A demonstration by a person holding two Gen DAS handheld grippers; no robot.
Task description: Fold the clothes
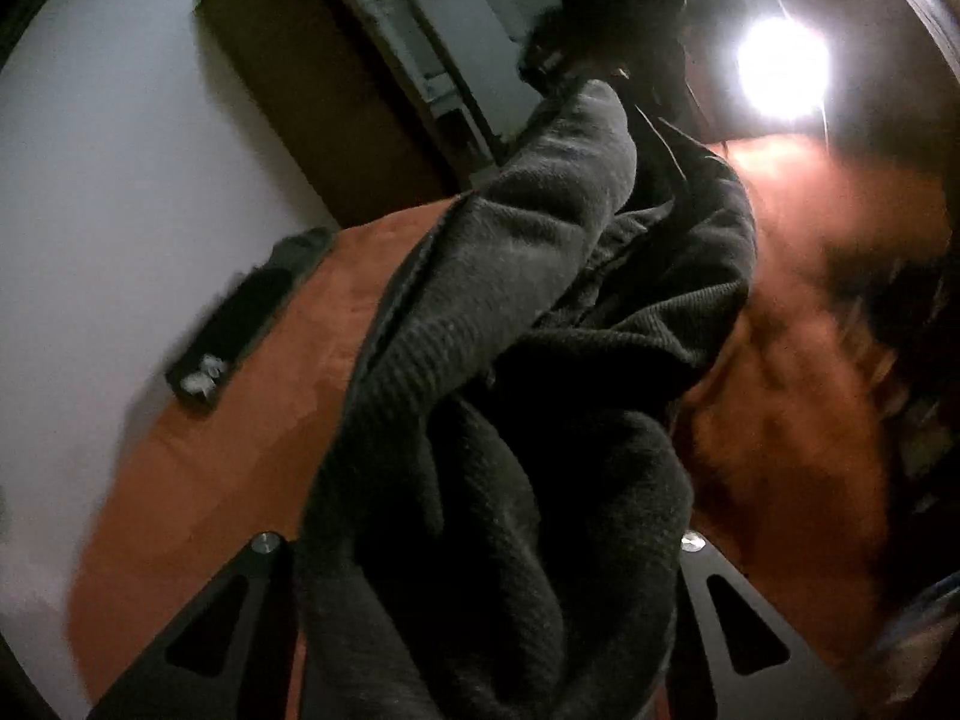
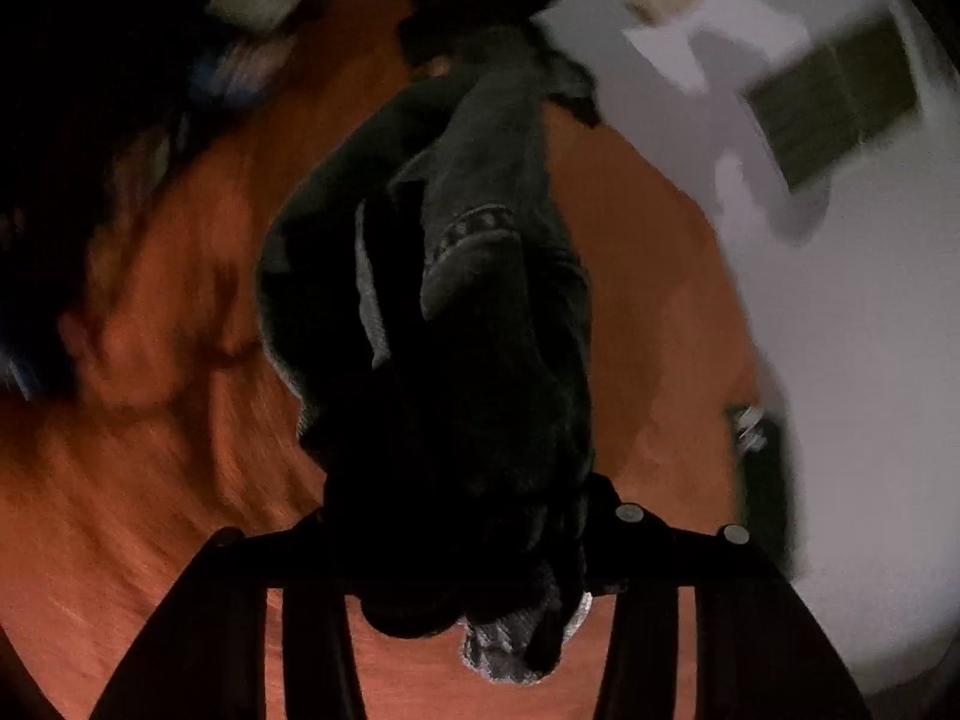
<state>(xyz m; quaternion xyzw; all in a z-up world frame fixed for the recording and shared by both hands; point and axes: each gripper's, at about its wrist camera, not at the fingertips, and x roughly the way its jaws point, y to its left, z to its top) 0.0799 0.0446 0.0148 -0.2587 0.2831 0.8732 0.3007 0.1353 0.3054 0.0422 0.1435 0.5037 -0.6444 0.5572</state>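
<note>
Dark knitted garment [image 1: 528, 360] fills our view, bunched and hanging above the orange bedcover [image 1: 240, 420], strung between both tools. Our left gripper [image 1: 480, 600] pinches one thick wad; our right gripper [image 2: 474, 588] pinches another. We judge folding barely begun: nothing lies flat, no crease is made, spreading comes first.
</note>
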